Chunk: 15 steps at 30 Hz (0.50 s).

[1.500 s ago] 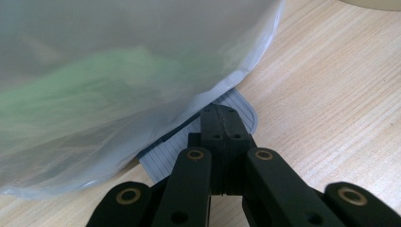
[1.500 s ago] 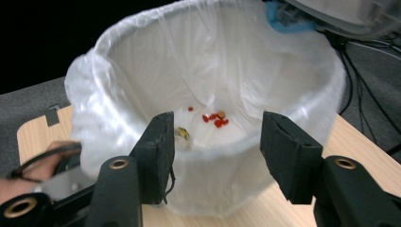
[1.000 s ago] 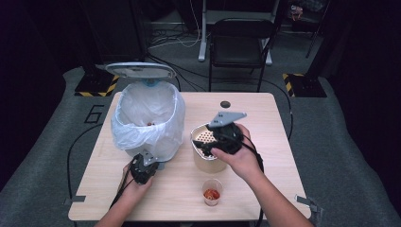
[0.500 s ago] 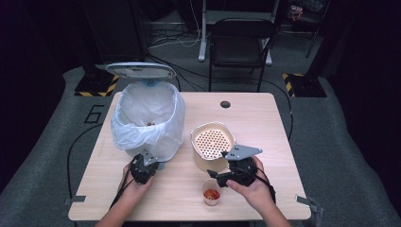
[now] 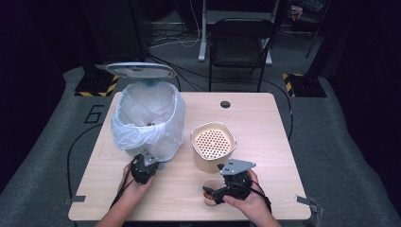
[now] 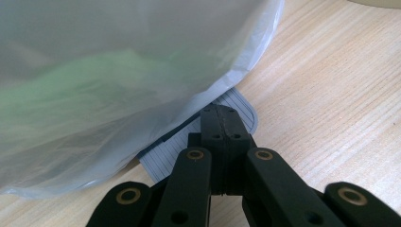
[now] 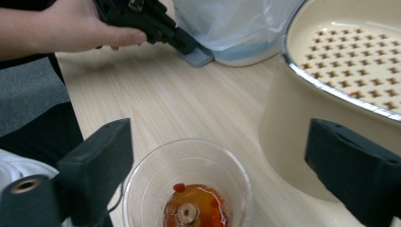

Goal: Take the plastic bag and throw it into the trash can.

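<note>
Clear plastic cup (image 7: pixel 187 189) between right gripper (image 7: pixel 227 175) jaws, just opened wide, seemingly untouched; left gripper (image 6: pixel 221 124) closed, empty.

Cup (image 5: pixel 210 191) before strainer pot (image 5: pixel 213 144) (bin (image 5: pixel 147 120) left)

The wooden table (image 5: pixel 265 127) carries a lined bin (image 5: pixel 149 120), a cream strainer pot (image 5: pixel 213 144) and a clear cup (image 5: pixel 208 191).

I am reading just one mark from here: a large pale numeral "6" (image 5: pixel 96 114) is lying on the grey floor mat (image 5: pixel 45 156) to the left of the table. I am finding no other readable text, label or brand on anything in front of me.
</note>
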Available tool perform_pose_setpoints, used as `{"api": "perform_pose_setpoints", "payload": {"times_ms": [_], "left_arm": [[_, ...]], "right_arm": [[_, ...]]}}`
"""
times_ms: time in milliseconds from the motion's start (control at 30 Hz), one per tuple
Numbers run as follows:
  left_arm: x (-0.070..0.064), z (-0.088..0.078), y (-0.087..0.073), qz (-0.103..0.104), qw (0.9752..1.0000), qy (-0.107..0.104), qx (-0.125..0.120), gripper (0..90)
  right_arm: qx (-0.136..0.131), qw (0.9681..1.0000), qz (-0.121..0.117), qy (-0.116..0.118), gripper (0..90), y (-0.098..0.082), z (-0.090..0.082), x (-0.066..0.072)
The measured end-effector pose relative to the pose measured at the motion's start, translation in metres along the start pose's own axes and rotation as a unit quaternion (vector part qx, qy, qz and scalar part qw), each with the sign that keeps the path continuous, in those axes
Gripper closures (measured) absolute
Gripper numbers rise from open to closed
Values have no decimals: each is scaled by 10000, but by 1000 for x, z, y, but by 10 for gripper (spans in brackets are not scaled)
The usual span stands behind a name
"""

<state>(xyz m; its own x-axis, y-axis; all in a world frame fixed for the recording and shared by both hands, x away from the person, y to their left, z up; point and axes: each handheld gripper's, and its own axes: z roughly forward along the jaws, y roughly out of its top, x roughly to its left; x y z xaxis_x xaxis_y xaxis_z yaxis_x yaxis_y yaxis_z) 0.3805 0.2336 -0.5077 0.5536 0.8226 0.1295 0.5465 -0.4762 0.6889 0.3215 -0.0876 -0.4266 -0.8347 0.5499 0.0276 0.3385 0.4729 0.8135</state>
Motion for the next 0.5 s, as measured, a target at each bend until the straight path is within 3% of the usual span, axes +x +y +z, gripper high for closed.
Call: {"api": "perform_pose_setpoints", "payload": {"times_ms": [67, 367, 500], "left_arm": [[-1, 1, 0, -74, 10000, -14, -56, 900], [0, 0, 0, -31, 10000, -8, 10, 900], [0, 0, 0, -34, 10000, -2, -23, 900]], "right_arm": [[74, 10000, -10, 48, 62, -3, 3, 3], [401, 9989, -165, 163, 55, -17, 21, 13], [548, 9981, -251, 115, 74, -22, 28, 14]]}}
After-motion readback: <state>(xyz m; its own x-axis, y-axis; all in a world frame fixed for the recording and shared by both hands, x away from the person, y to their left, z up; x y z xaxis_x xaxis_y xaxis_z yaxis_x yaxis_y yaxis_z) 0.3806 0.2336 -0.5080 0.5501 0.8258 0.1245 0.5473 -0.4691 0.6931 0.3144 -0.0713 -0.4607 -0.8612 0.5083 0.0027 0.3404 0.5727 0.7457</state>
